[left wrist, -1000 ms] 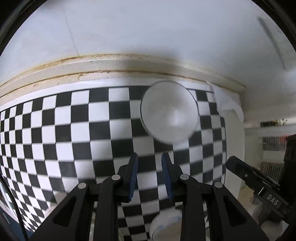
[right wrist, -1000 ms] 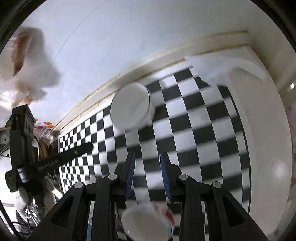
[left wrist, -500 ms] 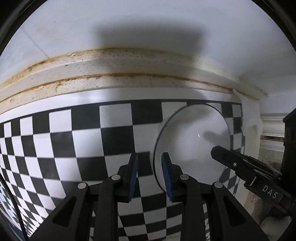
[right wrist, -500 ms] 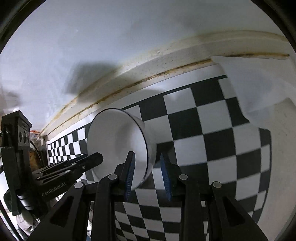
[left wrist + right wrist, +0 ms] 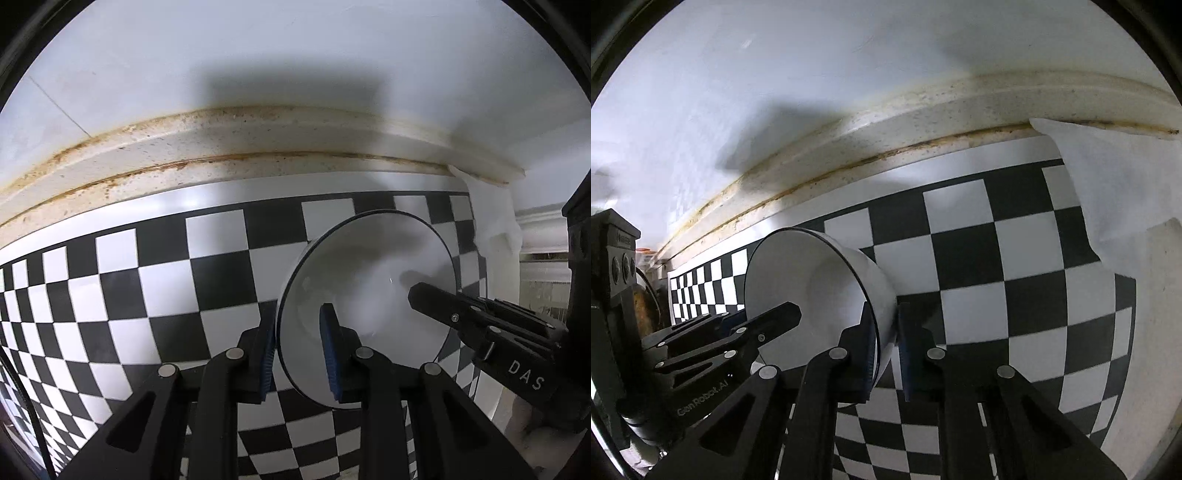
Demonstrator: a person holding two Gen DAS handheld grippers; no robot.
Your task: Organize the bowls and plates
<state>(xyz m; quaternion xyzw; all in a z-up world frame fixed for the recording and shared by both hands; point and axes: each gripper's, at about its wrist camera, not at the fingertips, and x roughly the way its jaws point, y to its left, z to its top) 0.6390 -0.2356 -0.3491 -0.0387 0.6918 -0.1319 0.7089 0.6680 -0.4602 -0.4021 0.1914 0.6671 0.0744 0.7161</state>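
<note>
A white bowl with a thin dark rim (image 5: 373,280) sits on the black-and-white checkered counter near the back wall; it also shows in the right wrist view (image 5: 812,291). My left gripper (image 5: 299,354) straddles the bowl's left rim, one blue pad outside and one inside, with a gap still showing. My right gripper (image 5: 886,343) straddles the opposite rim the same way, left pad inside, right pad outside. Each gripper shows in the other's view. Whether the pads press the rim is unclear.
A stained cream backsplash ledge (image 5: 258,147) and white wall run just behind the bowl. A white cloth or paper (image 5: 1115,184) lies at the counter's right end. Dark objects stand at far left in the right wrist view (image 5: 617,280).
Both grippers have moved forward to the bowl, from either side. Their fingers now stand over its rim, where before they were short of it.
</note>
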